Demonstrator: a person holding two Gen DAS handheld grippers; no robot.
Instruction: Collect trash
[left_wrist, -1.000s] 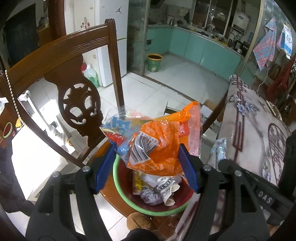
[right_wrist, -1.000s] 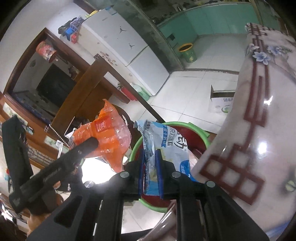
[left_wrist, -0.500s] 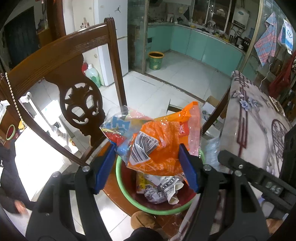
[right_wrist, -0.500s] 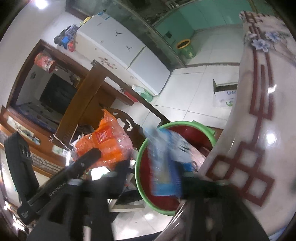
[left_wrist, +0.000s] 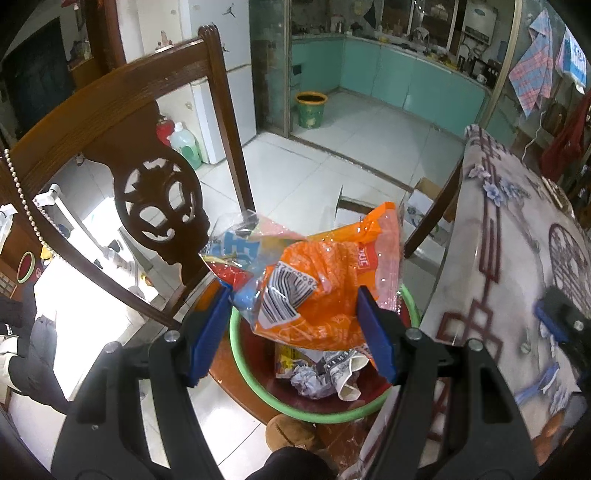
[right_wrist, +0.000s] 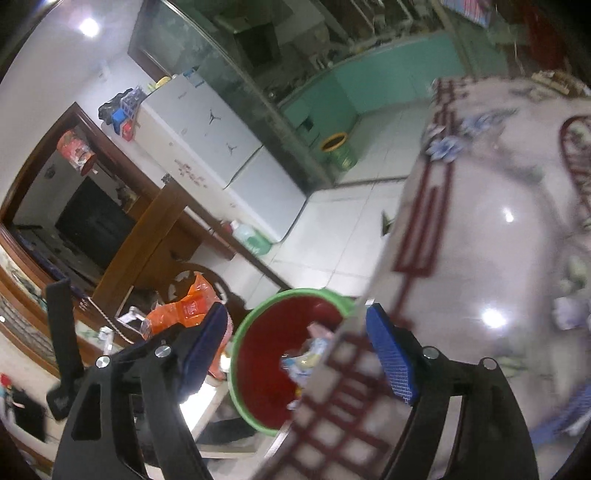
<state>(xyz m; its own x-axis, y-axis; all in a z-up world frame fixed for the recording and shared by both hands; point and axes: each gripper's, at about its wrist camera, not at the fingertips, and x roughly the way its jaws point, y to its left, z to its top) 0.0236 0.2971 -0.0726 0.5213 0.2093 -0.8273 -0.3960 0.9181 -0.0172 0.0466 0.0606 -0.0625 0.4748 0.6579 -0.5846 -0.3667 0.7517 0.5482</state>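
A red bin with a green rim (left_wrist: 255, 376) stands on the floor beside the table and holds crumpled paper and wrappers (left_wrist: 325, 373). My left gripper (left_wrist: 295, 332) has an orange and clear snack bag (left_wrist: 317, 288) between its blue pads, right above the bin. My right gripper (right_wrist: 295, 350) is open and empty above the table edge. Through its jaws I see the bin (right_wrist: 240, 354) with a pale blue wrapper (right_wrist: 310, 354) lying inside. The orange bag (right_wrist: 184, 310) and the left gripper show at left there.
A carved wooden chair back (left_wrist: 122, 147) stands close on the left of the bin. The patterned table (left_wrist: 517, 258) is on the right, with small scraps (right_wrist: 569, 314) on it. A cardboard box (left_wrist: 417, 203) and a green bucket (left_wrist: 310, 109) stand on the tiled floor.
My right gripper opened and let the pale blue wrapper fall into the bin, then lifted back over the table edge. The left gripper kept holding the orange bag over the bin.
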